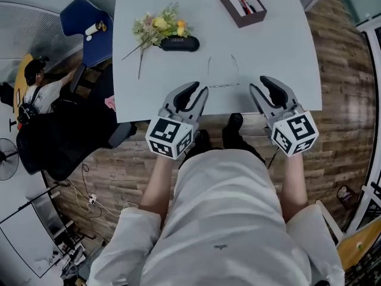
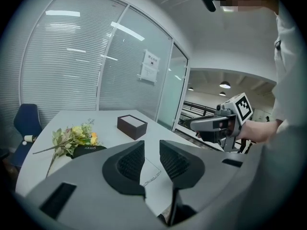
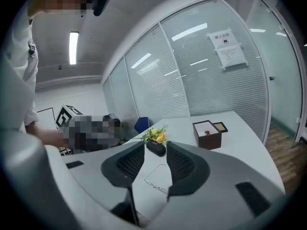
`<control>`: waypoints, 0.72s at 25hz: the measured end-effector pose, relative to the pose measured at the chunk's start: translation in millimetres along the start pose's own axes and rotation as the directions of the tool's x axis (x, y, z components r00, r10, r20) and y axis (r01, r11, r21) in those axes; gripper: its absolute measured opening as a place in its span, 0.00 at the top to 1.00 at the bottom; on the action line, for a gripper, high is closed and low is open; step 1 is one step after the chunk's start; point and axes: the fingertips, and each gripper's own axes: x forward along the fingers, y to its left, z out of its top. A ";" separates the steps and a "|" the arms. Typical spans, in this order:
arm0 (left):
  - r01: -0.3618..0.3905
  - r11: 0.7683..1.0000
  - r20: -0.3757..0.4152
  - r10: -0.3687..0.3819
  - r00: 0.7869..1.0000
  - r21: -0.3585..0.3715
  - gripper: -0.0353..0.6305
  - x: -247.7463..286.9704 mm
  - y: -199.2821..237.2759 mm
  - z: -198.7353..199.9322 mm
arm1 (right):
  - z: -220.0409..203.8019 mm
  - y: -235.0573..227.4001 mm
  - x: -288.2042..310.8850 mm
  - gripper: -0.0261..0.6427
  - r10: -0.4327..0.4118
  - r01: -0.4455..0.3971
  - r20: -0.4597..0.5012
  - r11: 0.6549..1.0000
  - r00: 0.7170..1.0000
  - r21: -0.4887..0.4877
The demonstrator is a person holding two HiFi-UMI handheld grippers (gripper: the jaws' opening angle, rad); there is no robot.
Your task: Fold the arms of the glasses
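Thin wire-rimmed glasses (image 1: 223, 86) lie near the front edge of the white table (image 1: 280, 46), both arms spread open and pointing away from me. My left gripper (image 1: 197, 92) hovers at the table edge just left of the glasses, jaws apart with nothing between them. To the right of the glasses is my right gripper (image 1: 259, 84), also open and empty. In the left gripper view the glasses (image 2: 149, 176) show through the gap of the left gripper (image 2: 151, 150). The right gripper view shows the glasses (image 3: 154, 184) below the right gripper (image 3: 155, 150).
A bunch of flowers (image 1: 156, 27) and a black glasses case (image 1: 178, 43) lie behind the glasses. A brown open box (image 1: 241, 3) stands at the far right of the table. A blue chair (image 1: 86, 31) and a seated person (image 1: 36, 94) are off to the left.
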 end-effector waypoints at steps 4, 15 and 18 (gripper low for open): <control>-0.049 0.998 -0.010 0.049 0.999 -0.030 0.81 5.0 0.4 -7.3 | -9.0 -5.6 5.3 0.73 0.059 -0.060 -0.033 0.998 0.998 -0.008; -0.118 0.991 -0.051 0.115 0.992 -0.069 0.81 9.8 3.6 -29.1 | -37.8 -11.9 16.1 0.72 0.123 -0.132 -0.146 0.990 0.982 -0.057; -0.114 0.990 -0.066 0.109 0.992 -0.079 0.81 12.7 5.5 -36.3 | -49.2 -9.8 20.4 0.72 0.130 -0.143 -0.179 0.988 0.975 -0.063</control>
